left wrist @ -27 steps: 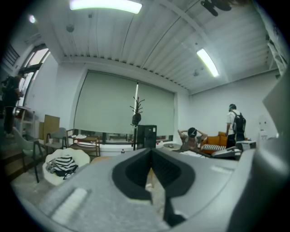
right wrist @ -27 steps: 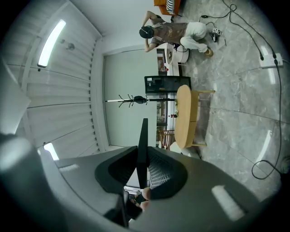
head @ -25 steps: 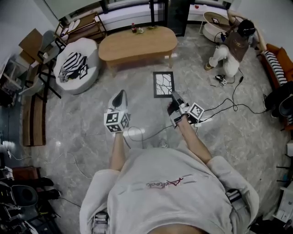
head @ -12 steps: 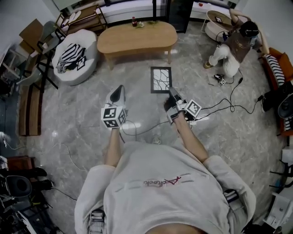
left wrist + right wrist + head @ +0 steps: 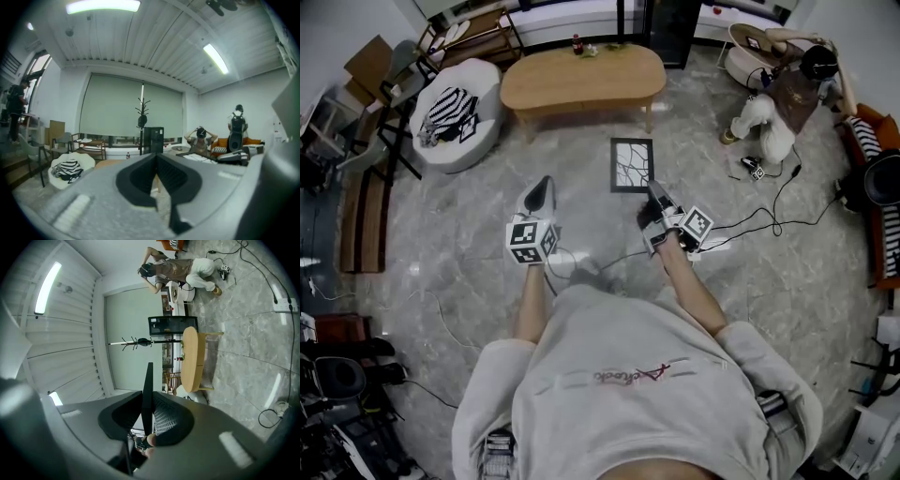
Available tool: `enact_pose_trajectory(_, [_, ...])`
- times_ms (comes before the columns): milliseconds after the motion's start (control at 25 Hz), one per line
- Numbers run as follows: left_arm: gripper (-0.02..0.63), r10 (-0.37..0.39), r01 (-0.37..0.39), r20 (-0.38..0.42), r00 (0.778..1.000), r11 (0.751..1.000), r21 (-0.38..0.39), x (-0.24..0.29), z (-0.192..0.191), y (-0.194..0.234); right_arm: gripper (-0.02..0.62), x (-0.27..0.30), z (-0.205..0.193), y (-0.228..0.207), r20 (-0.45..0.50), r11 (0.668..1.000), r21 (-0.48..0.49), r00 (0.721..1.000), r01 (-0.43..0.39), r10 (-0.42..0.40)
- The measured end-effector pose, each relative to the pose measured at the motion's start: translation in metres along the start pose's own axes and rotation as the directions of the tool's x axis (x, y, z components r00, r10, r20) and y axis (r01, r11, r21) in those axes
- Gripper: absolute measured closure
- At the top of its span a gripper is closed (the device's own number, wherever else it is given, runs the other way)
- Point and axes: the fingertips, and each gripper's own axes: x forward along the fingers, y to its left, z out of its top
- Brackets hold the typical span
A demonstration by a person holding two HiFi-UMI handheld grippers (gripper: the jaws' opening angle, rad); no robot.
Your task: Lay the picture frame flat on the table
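Left gripper [image 5: 543, 193] has its jaws pressed together on nothing and hangs over the floor. The picture frame [image 5: 633, 165] is in the air short of the wooden table [image 5: 581, 82], pinched edge-on near one corner by the right gripper [image 5: 656, 194]. Risk: with such a thin corner pinch, the frame could pivot, slip out, or hit the tabletop corner-first.
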Motion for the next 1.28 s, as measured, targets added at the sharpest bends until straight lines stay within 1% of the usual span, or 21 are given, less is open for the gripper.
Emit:
enact_pose_trajectory(440, [0.606,0.01,-0.01,0.006,1.0,1.0,0.003,0.004,-0.015,0.005,0.52,0.006,0.004,-0.011,-0.005,1.0,-0.013,1.0,-0.014,0.014])
enact_pose_trajectory(680, [0.606,0.008,-0.008,0.011,1.0,1.0,0.009,0.023,-0.015,0.002,0.52,0.011,0.022,-0.017,0.0,1.0,-0.017,1.0,-0.017,0.017])
enact_pose_trajectory(920, [0.606,0.007,-0.007,0.014,1.0,1.0,0.003,0.018,-0.032,0.02,0.52,0.012,0.01,-0.036,0.007,1.0,-0.028,1.0,-0.013,0.013])
enact_pose_trajectory(1160, [0.606,0.008,-0.008,0.011,1.0,1.0,-0.006,0.03,-0.048,0.024,0.52,0.017,0.014,-0.053,0.01,1.0,-0.029,1.0,-0.002,0.002])
enact_pose_trajectory(1280, [0.606,0.018,-0.018,0.002,1.0,1.0,-0.022,0.056,-0.043,0.034,0.52,0.043,0.031,-0.051,0.01,1.0,-0.018,1.0,0.005,-0.005])
